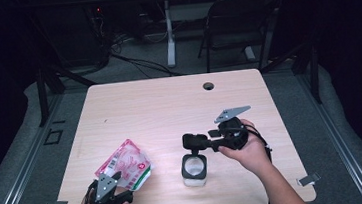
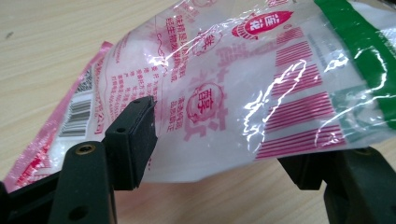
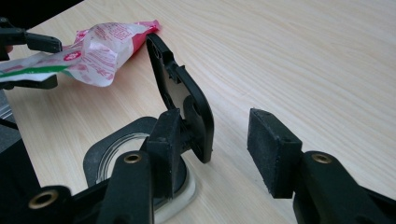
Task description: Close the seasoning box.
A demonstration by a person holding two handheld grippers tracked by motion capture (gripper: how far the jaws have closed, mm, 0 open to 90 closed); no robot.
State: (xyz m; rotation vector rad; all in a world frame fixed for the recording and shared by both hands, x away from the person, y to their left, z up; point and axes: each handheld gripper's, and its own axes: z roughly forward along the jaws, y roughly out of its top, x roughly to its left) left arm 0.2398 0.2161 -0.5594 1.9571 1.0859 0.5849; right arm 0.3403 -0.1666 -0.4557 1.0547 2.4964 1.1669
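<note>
In the left gripper view, the bag (image 2: 224,93) bears a barcode (image 2: 77,116).

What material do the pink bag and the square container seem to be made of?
The bag looks like thin glossy plastic film: it crinkles, glares and shows white contents. The container seems to be clear plastic or glass with a black plastic rim and flip lid; which one, I cannot tell.
</note>
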